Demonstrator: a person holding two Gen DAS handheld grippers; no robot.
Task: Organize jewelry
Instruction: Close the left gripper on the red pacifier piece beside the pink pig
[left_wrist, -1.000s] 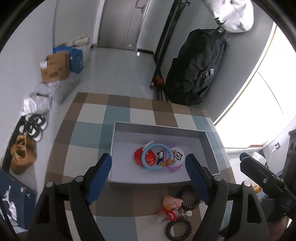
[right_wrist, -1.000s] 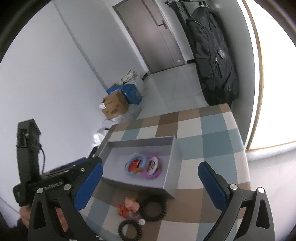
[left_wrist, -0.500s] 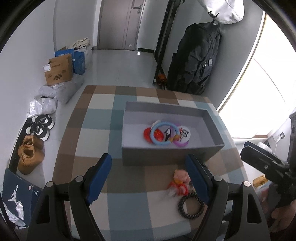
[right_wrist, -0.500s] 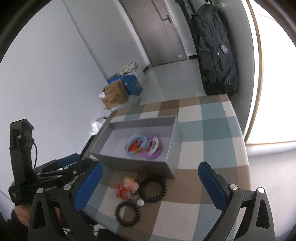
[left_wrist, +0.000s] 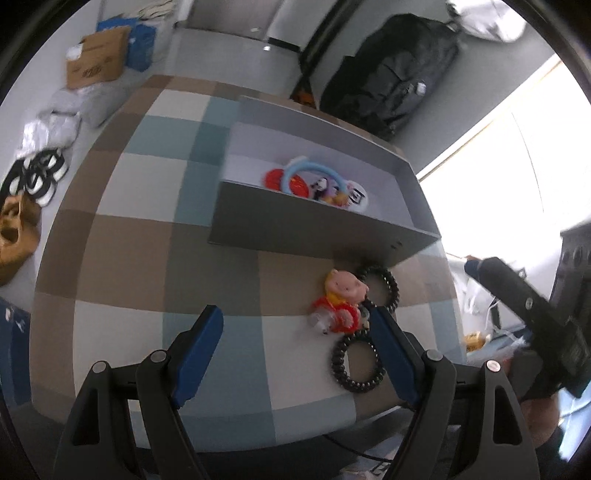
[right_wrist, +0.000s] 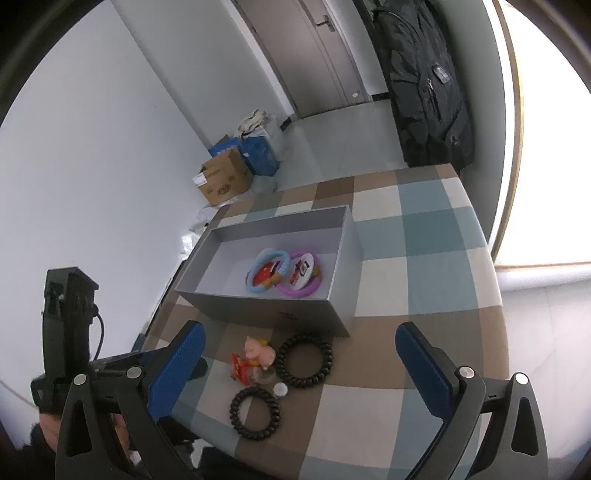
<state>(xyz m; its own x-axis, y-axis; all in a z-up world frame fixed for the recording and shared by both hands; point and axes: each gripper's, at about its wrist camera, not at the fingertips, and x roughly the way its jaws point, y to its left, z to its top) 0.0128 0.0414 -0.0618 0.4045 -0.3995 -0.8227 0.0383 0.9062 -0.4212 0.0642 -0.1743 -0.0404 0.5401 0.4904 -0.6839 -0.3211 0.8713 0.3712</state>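
Left gripper (left_wrist: 297, 325) — blue-padded jaws spread wide, nothing between them, poised over the near edge of the checked tablecloth (left_wrist: 147, 236).
Right gripper (right_wrist: 299, 350) — jaws likewise wide apart and empty, held above the same near edge.

Between and just ahead of the right gripper's fingers, on the cloth:
- pink pig charm (right_wrist: 258, 350) on red trim, beside the coils;
- black coil hair tie (right_wrist: 305, 360), the larger, just in front of the box wall;
- second black coil tie (right_wrist: 255, 412), nearer the table edge;
- small white disc (right_wrist: 280, 388), lying between the two coils.
In the left wrist view the right fingertip overlaps the nearer coil; contact cannot be told.

Grey open box (right_wrist: 266, 310), beyond these items. Inside, toward its right half: blue ring (right_wrist: 269, 269) and purple ring (right_wrist: 301, 275), overlapping, with small cartoon charms.

Surroundings: cardboard box (right_wrist: 223, 181) on the floor, black bag (right_wrist: 428, 85) by the door.
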